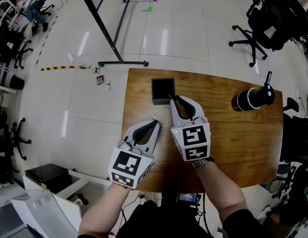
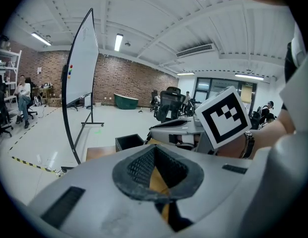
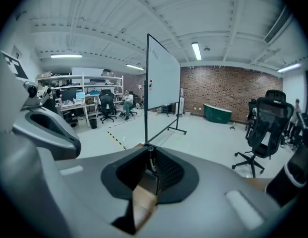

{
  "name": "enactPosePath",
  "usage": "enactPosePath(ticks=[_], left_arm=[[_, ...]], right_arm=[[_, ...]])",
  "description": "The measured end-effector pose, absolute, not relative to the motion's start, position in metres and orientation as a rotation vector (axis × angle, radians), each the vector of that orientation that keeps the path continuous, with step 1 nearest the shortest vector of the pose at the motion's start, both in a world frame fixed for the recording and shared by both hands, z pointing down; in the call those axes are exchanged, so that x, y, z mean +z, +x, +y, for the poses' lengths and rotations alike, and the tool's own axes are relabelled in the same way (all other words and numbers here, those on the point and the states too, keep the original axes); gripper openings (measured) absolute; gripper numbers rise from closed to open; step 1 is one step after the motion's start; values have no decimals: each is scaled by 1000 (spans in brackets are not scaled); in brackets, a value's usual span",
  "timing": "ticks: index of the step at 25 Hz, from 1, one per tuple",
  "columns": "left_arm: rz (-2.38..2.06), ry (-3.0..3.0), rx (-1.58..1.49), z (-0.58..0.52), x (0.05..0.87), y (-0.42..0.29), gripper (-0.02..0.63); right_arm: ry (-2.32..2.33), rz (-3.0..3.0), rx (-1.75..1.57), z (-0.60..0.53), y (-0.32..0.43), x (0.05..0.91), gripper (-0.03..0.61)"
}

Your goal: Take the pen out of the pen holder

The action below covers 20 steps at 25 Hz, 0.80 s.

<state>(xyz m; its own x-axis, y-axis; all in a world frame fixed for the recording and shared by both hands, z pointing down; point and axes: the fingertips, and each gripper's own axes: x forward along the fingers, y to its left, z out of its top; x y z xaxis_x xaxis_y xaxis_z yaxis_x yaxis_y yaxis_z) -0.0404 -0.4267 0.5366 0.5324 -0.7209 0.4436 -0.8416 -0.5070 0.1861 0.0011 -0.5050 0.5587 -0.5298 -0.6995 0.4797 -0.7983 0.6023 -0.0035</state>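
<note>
A black square pen holder (image 1: 162,90) stands near the far edge of the wooden table (image 1: 233,133); in the left gripper view the pen holder (image 2: 129,142) sits ahead and to the left. My right gripper (image 1: 172,99) hovers at the holder's near right corner. In the right gripper view a thin dark pen (image 3: 150,157) stands upright, pinched between the fingertips, with the holder's dark box (image 3: 146,181) just below it. My left gripper (image 1: 155,122) floats beside it over the table's near left part, its tips together with nothing between them.
A black cylinder with a white band (image 1: 253,98) lies on the table's right side. Behind the table stands a whiteboard on a wheeled frame (image 1: 121,62). Office chairs (image 1: 265,19) are at the back right. The table's left edge (image 1: 125,113) drops to the floor.
</note>
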Motion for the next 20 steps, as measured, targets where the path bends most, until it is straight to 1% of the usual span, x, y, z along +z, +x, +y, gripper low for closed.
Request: enactPosePath(ticks=[11,20], left_arm=[[-1316,2468,411,-382,495,-42,5],[-1313,2542,384,-326,461,-41,5]], right_arm=[[1249,-2442,204,-460,5,502,46],[1297,-2447,156,-398,10,465,44]])
